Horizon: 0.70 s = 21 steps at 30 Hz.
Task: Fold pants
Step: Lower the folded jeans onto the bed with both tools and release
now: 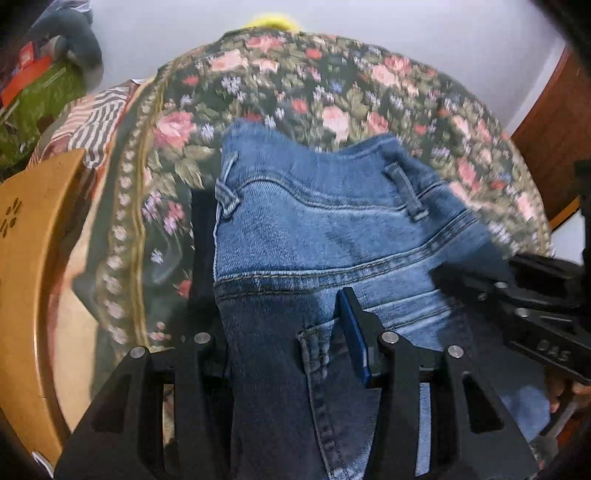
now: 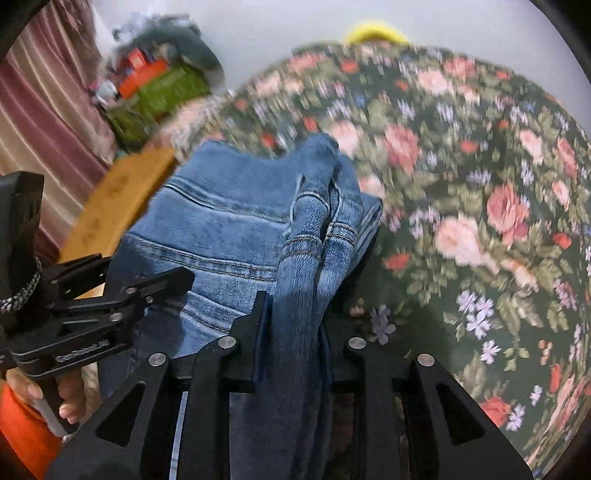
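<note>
Blue denim jeans (image 1: 325, 229) hang lifted above a round table with a floral cloth (image 1: 295, 85). The waistband with belt loops points away from me. My left gripper (image 1: 280, 295) is shut on the jeans near the back pocket, with denim between its fingers. My right gripper (image 2: 295, 306) is shut on a bunched side edge of the jeans (image 2: 236, 221). The right gripper shows at the right of the left wrist view (image 1: 524, 302). The left gripper shows at the left of the right wrist view (image 2: 110, 302). The lower legs are hidden below.
A wooden chair back (image 1: 33, 258) stands at the table's left edge. Striped fabric (image 1: 92, 118) lies beside it. Boxes and a grey plush toy (image 2: 162, 62) are piled at the far left. A wooden door (image 1: 554, 140) is at the right. A yellow object (image 2: 373, 33) is behind the table.
</note>
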Tool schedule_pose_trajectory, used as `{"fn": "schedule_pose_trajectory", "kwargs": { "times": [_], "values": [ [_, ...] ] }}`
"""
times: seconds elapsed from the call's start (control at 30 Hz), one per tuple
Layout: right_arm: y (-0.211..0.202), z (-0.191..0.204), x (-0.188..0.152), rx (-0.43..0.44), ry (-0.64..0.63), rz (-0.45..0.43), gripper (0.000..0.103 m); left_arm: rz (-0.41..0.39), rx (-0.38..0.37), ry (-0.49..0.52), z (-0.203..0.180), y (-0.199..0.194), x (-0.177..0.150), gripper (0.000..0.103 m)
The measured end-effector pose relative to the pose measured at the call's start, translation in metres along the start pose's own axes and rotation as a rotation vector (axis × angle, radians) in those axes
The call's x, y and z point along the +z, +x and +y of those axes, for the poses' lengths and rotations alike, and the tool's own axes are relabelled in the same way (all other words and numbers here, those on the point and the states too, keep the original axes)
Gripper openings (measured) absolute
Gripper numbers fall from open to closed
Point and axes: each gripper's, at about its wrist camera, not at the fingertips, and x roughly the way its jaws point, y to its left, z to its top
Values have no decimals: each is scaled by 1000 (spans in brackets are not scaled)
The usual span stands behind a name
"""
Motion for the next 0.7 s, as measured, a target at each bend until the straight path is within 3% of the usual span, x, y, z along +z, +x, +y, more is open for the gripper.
{"fn": "schedule_pose_trajectory", "kwargs": {
  "times": [0.17, 0.3, 0.53, 0.7],
  "values": [
    [-29, 7, -12, -47, -76, -42, 27, -15, 63, 24, -4, -20, -10, 54],
    [-77, 20, -22, -67, -129, -136, 27, -70, 141, 64, -8, -67, -15, 54],
    [-188, 57, -45, -17, -142, -363, 27, -275, 168, 76, -41, -206, -38, 54],
    [-280, 92, -78, -17, -184, -546, 27, -473, 147, 108, -78, -315, -74, 56]
  ]
}}
